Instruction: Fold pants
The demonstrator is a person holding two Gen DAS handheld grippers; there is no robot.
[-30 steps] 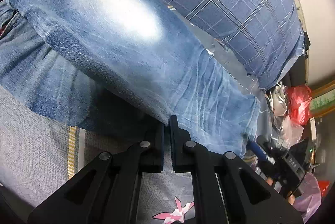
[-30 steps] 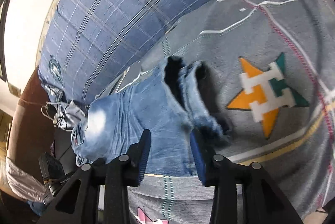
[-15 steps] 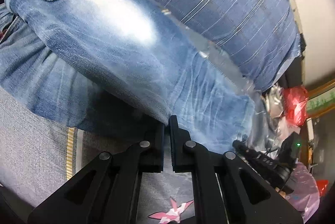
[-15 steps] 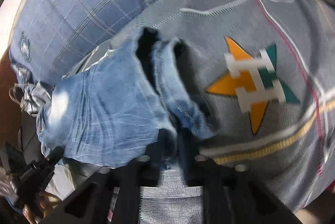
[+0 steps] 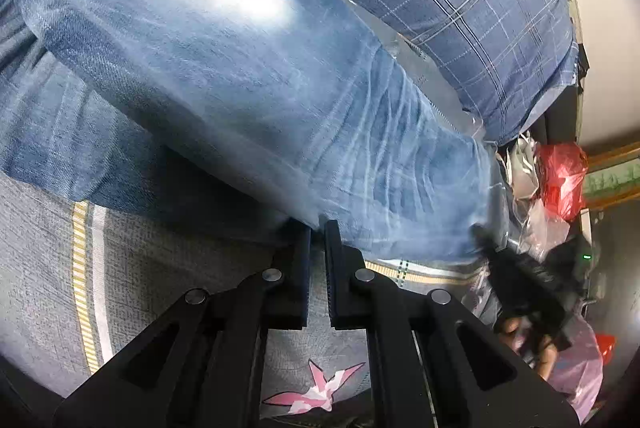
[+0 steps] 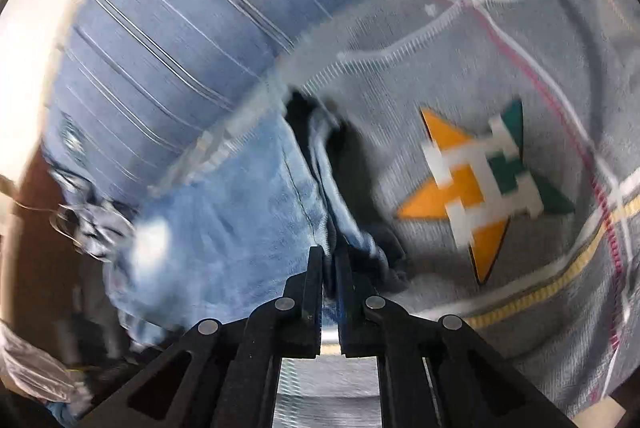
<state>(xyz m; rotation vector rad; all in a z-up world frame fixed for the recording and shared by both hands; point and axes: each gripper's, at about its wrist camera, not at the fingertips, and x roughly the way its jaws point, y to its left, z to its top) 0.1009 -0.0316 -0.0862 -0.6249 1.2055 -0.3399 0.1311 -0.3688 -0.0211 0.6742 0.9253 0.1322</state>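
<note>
The jeans point(image 5: 248, 76) lie on the grey bedsheet point(image 6: 500, 76) just ahead of both tongs, the left tongs point(image 5: 318, 228) pinching their near folded edge and the right tongs point(image 6: 329, 256) pressed together on the hem, a blue checked pillow point(image 5: 460, 0) behind.

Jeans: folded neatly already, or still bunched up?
Still bunched: the jeans lie rumpled on the bedspread, one leg opening gaping, both tools clamping denim.

left gripper point(image 5: 318, 228): matte black, angular linkage arms, silver round rivets | right gripper point(image 6: 329, 255): same black build, ribbed finger pads
</note>
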